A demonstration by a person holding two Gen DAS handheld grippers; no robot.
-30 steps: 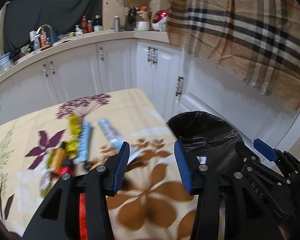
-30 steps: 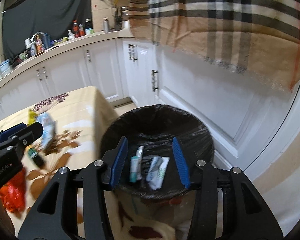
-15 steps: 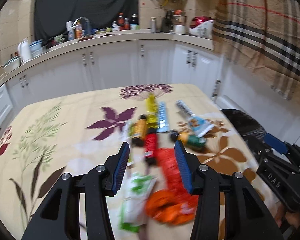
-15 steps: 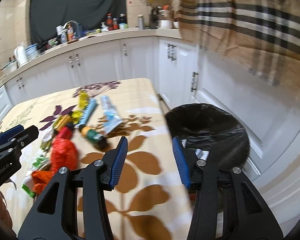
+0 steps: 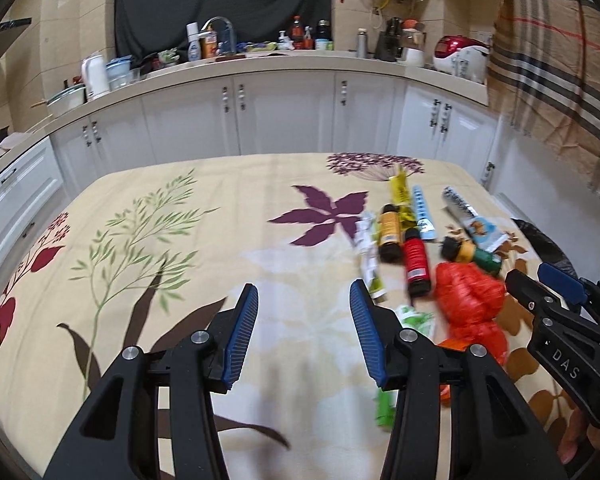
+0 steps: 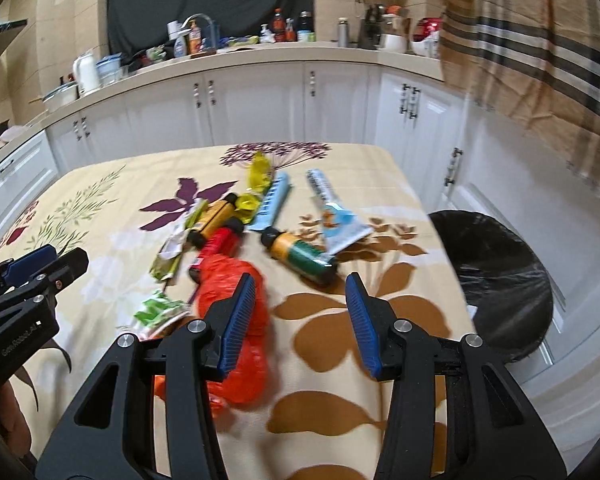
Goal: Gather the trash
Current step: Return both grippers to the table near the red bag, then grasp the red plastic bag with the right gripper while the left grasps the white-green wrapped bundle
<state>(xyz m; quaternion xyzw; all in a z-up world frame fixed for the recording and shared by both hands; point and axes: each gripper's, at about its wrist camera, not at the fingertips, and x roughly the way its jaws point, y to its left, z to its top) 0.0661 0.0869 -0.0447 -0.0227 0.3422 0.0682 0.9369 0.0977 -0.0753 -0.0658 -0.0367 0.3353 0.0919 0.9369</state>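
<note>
Trash lies in a cluster on the floral tablecloth (image 5: pixel 148 264): an orange-red plastic bag (image 6: pixel 236 280), a red bottle (image 5: pixel 416 266), an orange bottle (image 5: pixel 389 227), a green-and-yellow bottle (image 6: pixel 302 256), a light blue wrapper (image 6: pixel 274 200), a yellow wrapper (image 6: pixel 258 172), a pale blue pouch (image 6: pixel 336 220) and green wrappers (image 6: pixel 158 308). My left gripper (image 5: pixel 304 332) is open over bare cloth, left of the pile. My right gripper (image 6: pixel 300 320) is open and empty, its left finger (image 6: pixel 236 320) over the orange-red bag. The black-lined trash bin (image 6: pixel 500 276) stands right of the table.
White kitchen cabinets (image 5: pixel 284 112) and a cluttered counter (image 5: pixel 260 54) run behind the table. A plaid cloth (image 6: pixel 540 48) hangs at the upper right. The right gripper's body (image 5: pixel 568 344) shows at the right edge of the left wrist view.
Both grippers have swung left, away from the bin and over the table. The trash pile came into full view; the bin slid to the right edge.
</note>
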